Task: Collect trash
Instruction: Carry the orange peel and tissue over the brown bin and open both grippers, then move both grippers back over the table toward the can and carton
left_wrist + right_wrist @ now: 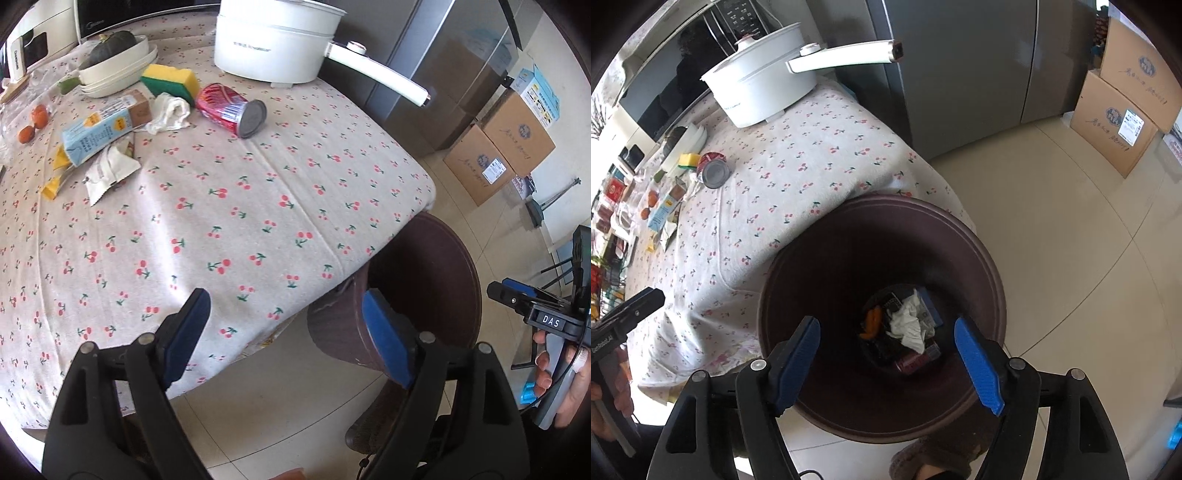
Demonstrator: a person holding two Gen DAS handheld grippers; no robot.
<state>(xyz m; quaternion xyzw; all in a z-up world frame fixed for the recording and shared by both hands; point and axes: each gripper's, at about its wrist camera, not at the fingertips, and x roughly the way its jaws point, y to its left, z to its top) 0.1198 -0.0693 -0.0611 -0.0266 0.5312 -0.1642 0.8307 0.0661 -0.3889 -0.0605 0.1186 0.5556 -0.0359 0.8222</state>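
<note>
While the right tool (886,365) hangs spread and empty over the bin (993,273), the red can (231,109) lies sideways far across the surface (258,206), nearer the spread, empty left tool (282,332).

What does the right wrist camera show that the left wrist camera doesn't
Only the right wrist view looks down into the brown bin: crumpled tissue, an orange scrap and a red can lie at the bottom, below the open right gripper.

Only the left wrist view shows the torn white wrapper and the crumpled cloth clearly, with the open left gripper over the table edge.

Both show the cherry tablecloth, white pot, red can on the table, sponge and blue carton.
</note>
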